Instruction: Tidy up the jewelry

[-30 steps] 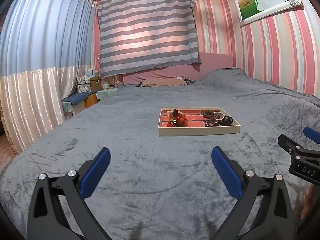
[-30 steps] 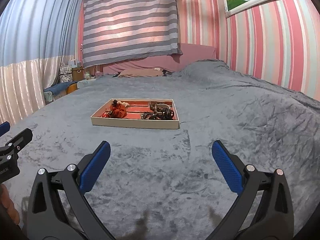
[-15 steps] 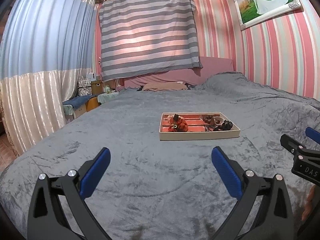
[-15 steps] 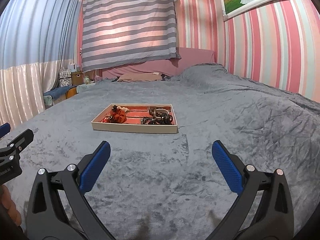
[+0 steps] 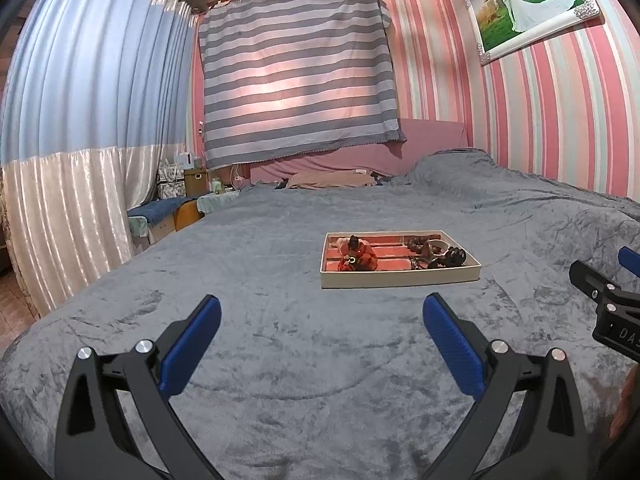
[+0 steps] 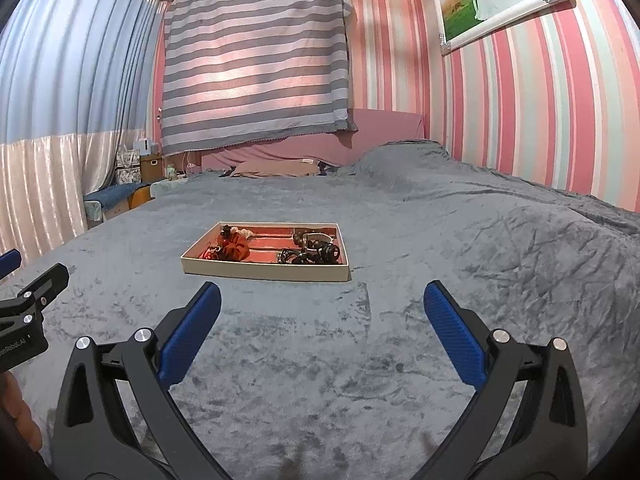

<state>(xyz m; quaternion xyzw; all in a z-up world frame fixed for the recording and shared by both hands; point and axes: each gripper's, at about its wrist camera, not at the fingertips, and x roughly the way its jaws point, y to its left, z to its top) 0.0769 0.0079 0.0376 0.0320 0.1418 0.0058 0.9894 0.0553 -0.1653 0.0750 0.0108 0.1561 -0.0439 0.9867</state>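
Observation:
A shallow cream jewelry tray (image 5: 400, 278) with a red lining lies on the grey bedspread; it also shows in the right wrist view (image 6: 264, 271). Its left part holds a red-orange pile of jewelry (image 5: 358, 258) (image 6: 232, 250). Its right part holds dark beaded bracelets (image 5: 440, 254) (image 6: 316, 252). My left gripper (image 5: 320, 336) is open and empty, well short of the tray. My right gripper (image 6: 320, 328) is open and empty, also short of the tray. Each gripper shows at the edge of the other's view.
The grey bedspread (image 5: 280, 340) covers a wide bed. A pink headboard (image 5: 360, 160) and pillow are at the far end. Curtains (image 5: 80, 160) and small furniture stand off the bed's left side. A striped pink wall (image 5: 560, 120) runs along the right.
Both views have tilted upward a little, so the tray sits lower in each frame. Both grippers stay open. The tray's contents have not moved.

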